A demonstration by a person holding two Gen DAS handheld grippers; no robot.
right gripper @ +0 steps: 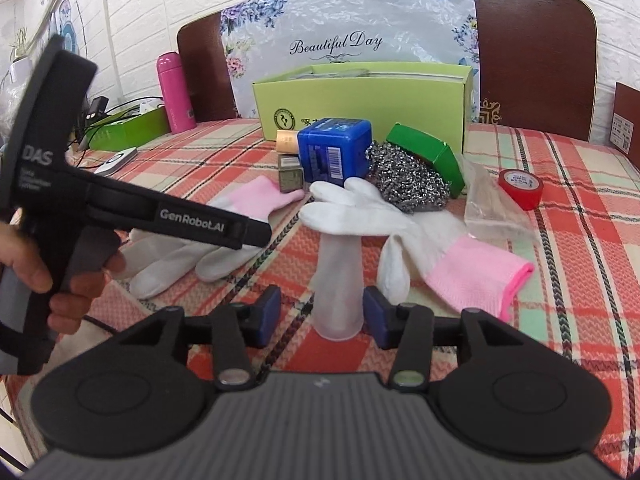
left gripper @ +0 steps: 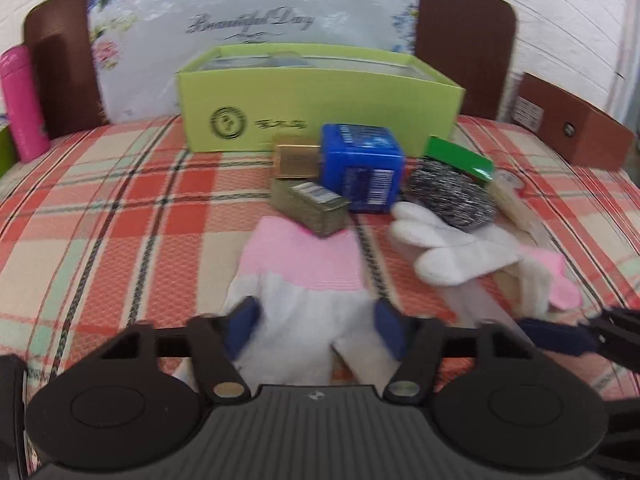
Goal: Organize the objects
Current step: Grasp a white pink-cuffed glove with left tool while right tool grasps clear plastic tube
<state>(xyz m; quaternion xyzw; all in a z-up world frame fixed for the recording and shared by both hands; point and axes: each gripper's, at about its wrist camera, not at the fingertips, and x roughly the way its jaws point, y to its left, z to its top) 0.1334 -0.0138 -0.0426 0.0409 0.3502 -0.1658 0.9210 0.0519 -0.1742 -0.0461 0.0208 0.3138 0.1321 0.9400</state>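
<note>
A white glove with a pink cuff (left gripper: pixel 296 280) lies on the plaid cloth. My left gripper (left gripper: pixel 316 330) is open, its pads on either side of the glove's fingers. A second white-and-pink glove (right gripper: pixel 432 240) lies to the right. My right gripper (right gripper: pixel 320 316) is open, with a clear plastic cup (right gripper: pixel 340 280) lying between its pads. Behind are a blue box (left gripper: pixel 360 168), two gold boxes (left gripper: pixel 308 200), a steel scourer (right gripper: pixel 408 180), a green box (right gripper: pixel 428 152) and an open lime-green box (left gripper: pixel 320 96).
A red tape roll (right gripper: pixel 520 188) and a clear plastic bag (right gripper: pixel 492 204) lie at the right. A pink bottle (right gripper: pixel 174 92) and a green box with cables (right gripper: pixel 128 128) stand at the left. Two brown chair backs and a floral board stand behind the table.
</note>
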